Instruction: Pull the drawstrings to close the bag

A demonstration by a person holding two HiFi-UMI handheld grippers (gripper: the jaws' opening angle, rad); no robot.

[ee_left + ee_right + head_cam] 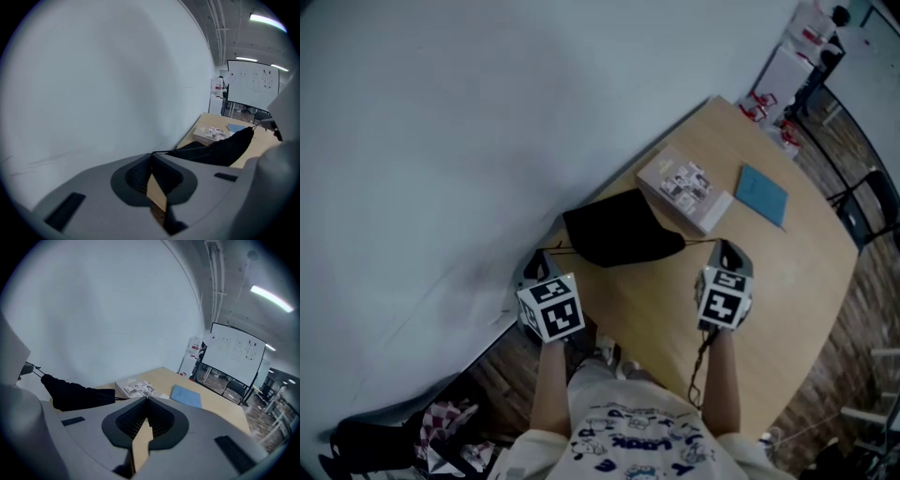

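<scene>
A black drawstring bag (619,230) lies on the wooden table (787,281), bunched narrow at its mouth. Thin black drawstrings run out of it to both sides. My left gripper (540,255) sits at the table's left edge, jaws shut on the left drawstring (161,151), which runs taut from the bag (220,147) to the tip of the left gripper (151,155). My right gripper (727,248) is to the right of the bag. In the right gripper view the right gripper (146,399) is shut on the right drawstring (119,398), which runs back to the bag (75,394).
A book with a picture cover (682,187) lies just behind the bag, with a blue notebook (762,194) to its right. A pale wall (441,122) runs close along the table's left side. Chairs (862,211) and a whiteboard (236,357) stand beyond the table.
</scene>
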